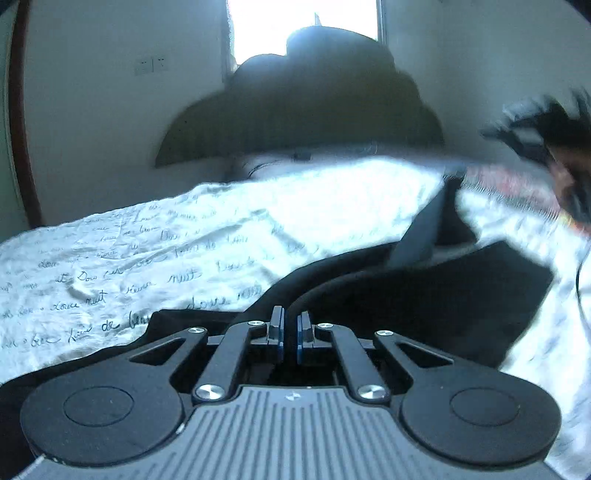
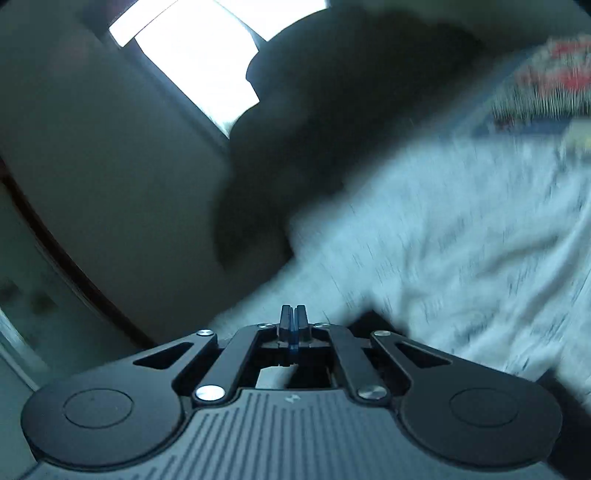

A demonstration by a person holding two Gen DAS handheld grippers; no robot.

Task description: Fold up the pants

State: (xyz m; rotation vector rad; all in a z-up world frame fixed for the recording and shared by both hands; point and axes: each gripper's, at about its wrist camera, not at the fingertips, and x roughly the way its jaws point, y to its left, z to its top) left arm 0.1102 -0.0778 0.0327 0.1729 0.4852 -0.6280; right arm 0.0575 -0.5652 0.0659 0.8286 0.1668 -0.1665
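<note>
Both tongs (image 1: 290, 326) (image 2: 293, 325) hover over the black pants (image 1: 424, 306).

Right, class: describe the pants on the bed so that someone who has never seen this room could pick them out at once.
Start from the bed under the bright window, spread with a white sheet printed all over with cursive handwriting. On its near side, just ahead of the left gripper, lie the pants. They are the only plain black cloth on that pale, scribbled sheet.

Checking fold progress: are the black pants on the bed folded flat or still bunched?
Still bunched: the black pants lie rumpled on the white bedsheet, one edge raised beside the left tongs. No neat fold shows.
</note>
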